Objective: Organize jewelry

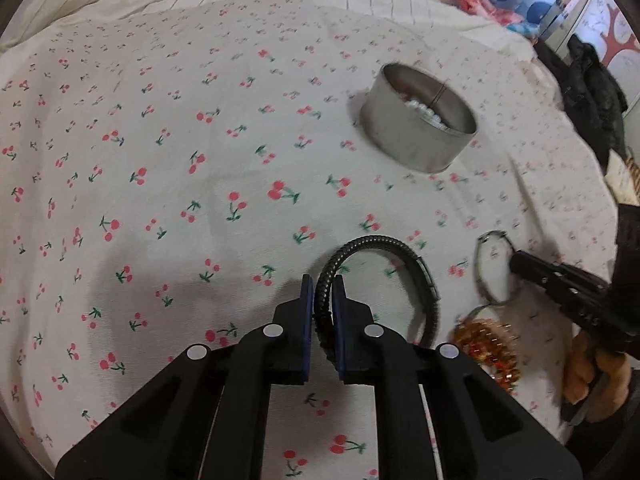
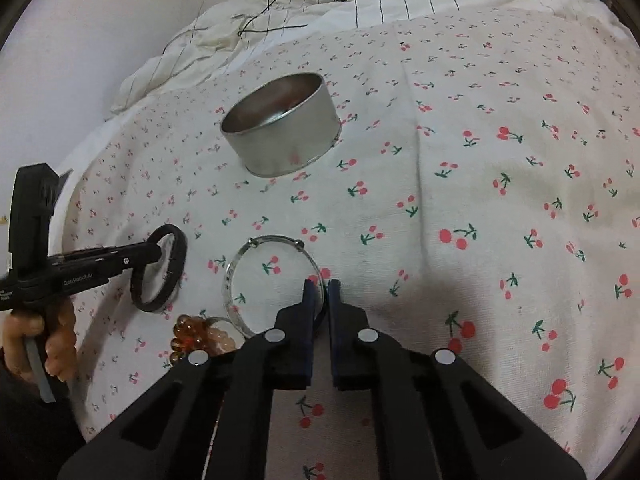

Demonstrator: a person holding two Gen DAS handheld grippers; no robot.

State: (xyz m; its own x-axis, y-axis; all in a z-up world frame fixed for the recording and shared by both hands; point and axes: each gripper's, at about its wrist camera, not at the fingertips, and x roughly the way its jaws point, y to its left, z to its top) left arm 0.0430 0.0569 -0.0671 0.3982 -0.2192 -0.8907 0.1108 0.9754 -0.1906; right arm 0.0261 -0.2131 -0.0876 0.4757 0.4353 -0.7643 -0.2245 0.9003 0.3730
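On the cherry-print sheet (image 1: 168,168), my left gripper (image 1: 323,286) is shut on a black braided bracelet (image 1: 376,240), whose loop curves off to the right of the pads. In the right wrist view my right gripper (image 2: 322,292) is shut on the rim of a thin silver bangle (image 2: 276,238), which lies in front of it. Each view shows the other gripper from the side: the right gripper (image 1: 514,258) on the silver bangle (image 1: 480,276), the left gripper (image 2: 160,254) on the black bracelet (image 2: 176,276). An amber bead bracelet (image 1: 484,344) (image 2: 192,336) lies loose between them. Beyond stands a round metal tin (image 1: 416,148) (image 2: 288,144) holding pearls (image 1: 426,112).
A striped cream duvet (image 2: 280,36) with a thin black cable (image 2: 276,12) is bunched behind the tin. Dark clothing (image 1: 592,92) lies at the bed's right edge. A pale wall (image 2: 60,60) borders the bed's far side. A person's hand (image 2: 56,340) holds the left gripper's handle.
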